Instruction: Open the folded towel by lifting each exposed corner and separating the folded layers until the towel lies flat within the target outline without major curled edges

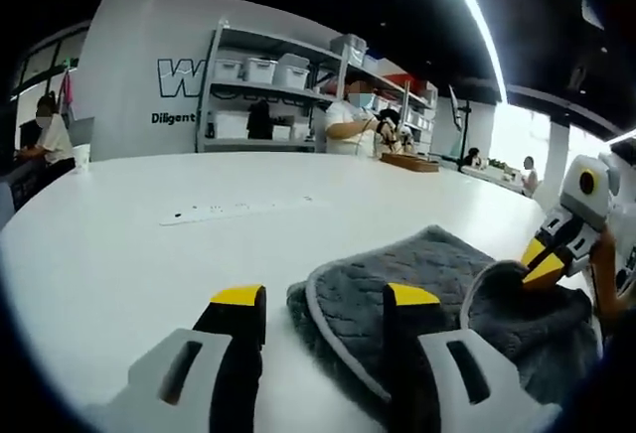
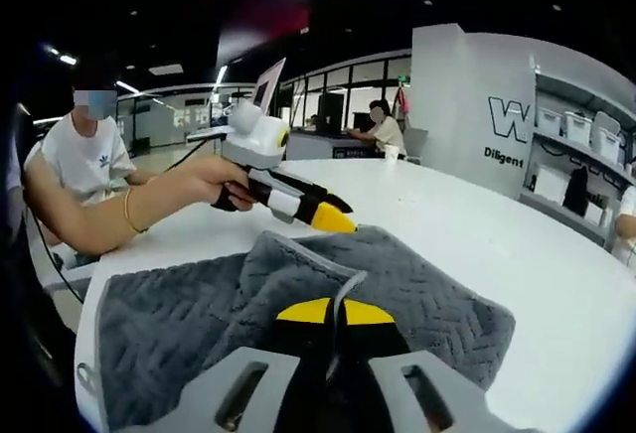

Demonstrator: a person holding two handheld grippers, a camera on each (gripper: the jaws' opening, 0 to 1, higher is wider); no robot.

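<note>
Closest in the right gripper view, the right gripper (image 2: 334,311) has its yellow tips pinched on a fold of the grey towel (image 2: 437,304), which lies low in frame on the white table (image 2: 517,224). Left gripper (image 1: 325,299), jaws apart, straddles the towel's edge at lower centre. Better to lift the pinched layer slowly while the left pins the bottom layer.

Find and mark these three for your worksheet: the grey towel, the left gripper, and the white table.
grey towel (image 2: 437,294), right gripper view, on its upper folded layer.
left gripper (image 2: 320,214), right gripper view, between its yellow fingertips.
white table (image 1: 149,254), left gripper view, on a bare part of its top.
</note>
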